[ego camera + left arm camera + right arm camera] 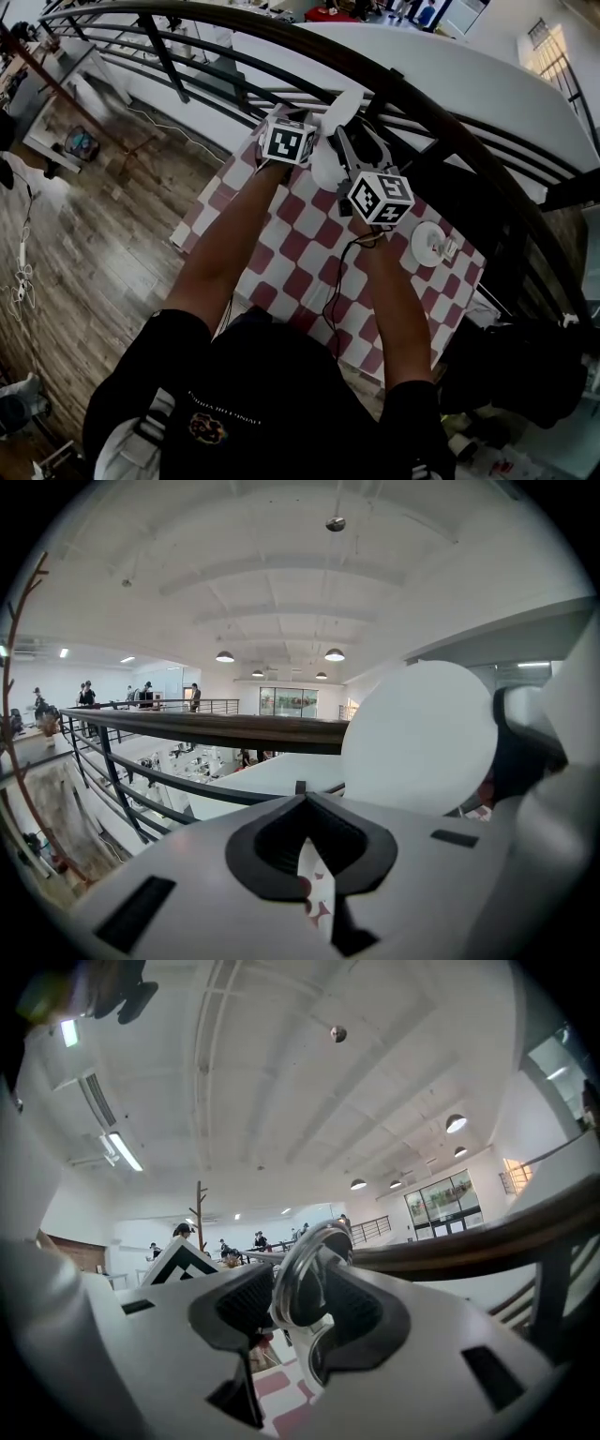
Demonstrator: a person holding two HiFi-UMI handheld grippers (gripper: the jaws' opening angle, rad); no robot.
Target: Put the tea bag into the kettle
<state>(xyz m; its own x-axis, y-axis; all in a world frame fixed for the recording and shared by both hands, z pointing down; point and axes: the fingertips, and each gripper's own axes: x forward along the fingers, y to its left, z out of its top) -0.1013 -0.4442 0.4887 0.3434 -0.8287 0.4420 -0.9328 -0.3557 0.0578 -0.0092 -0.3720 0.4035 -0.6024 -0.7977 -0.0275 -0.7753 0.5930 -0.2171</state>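
Above the checked tabletop (309, 253) we hold both claws raised, close together and just in front of a dark railing (441, 122). Our bare forearms reach up from below, and the two marker cubes sit near each other, the left one (289, 142) a little higher in the head view than the right one (380, 197).

The left claw (307, 810) is pressed together with only a narrow slit between its black pads. A thin white slip with small red marks sits in that slit, and we take it for the tea bag (314, 878), so the bag is up in the air rather than on the tabletop. Just to the right of this claw, in its own view, a round white disc (419, 738) stands close by, with the railing passing behind it.

The right claw (305, 1309) is clamped on a shiny metal ring (284, 1283), which stands upright between the pads. Pink and white checks of the tabletop show below it.

On the tabletop, toward our right, stands a round white object (427, 242) with a small item just beside it, too small to make out. A black cable (335, 281) hangs from the right claw down across the checks. Wooden floor (94, 262) lies to our left of the tabletop.
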